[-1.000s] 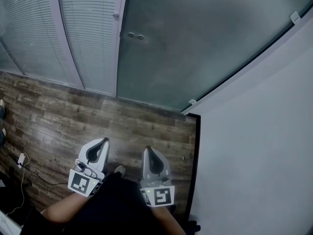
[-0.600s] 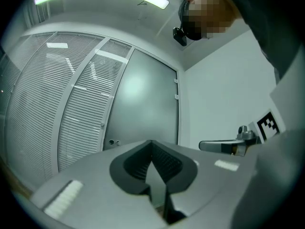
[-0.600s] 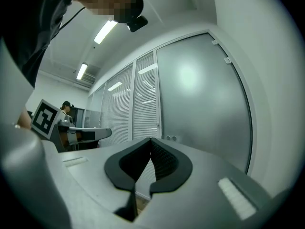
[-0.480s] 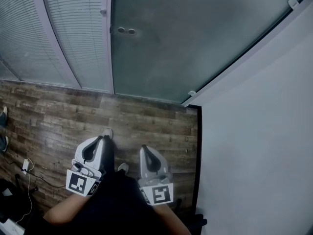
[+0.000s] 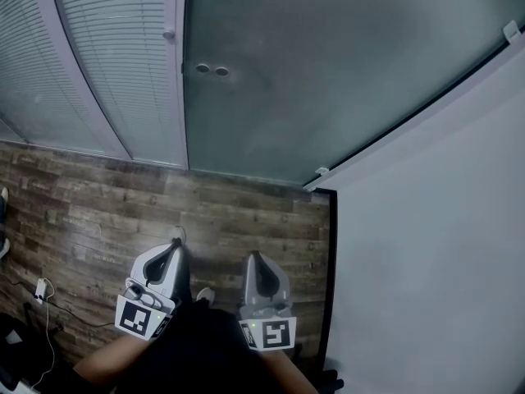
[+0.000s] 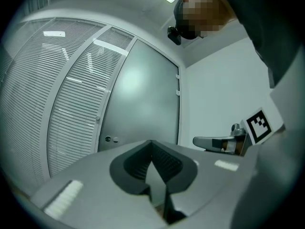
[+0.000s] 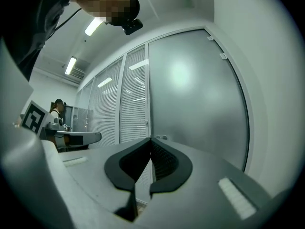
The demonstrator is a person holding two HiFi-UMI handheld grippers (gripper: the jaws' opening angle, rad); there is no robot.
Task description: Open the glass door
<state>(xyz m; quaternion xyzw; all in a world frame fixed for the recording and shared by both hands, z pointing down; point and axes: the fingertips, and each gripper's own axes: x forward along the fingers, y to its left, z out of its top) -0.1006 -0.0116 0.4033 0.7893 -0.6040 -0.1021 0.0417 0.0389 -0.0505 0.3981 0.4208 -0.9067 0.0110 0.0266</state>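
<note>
Your left gripper (image 5: 173,249) and right gripper (image 5: 253,258) each have their ribbed dark pads (image 6: 169,162) pressed together on nothing, side by side above the wood-plank floor (image 5: 90,195). The glass door (image 5: 328,72), a smooth frosted grey pane with two round fittings (image 5: 212,70) near its left edge, stands ahead of both fingertips, well apart, with only planks between. Ahead-left of the fingers run white slatted blinds (image 5: 107,64) with a round knob (image 5: 168,34) on their frame; a white wall (image 5: 426,245) stands near the right fingers.
</note>
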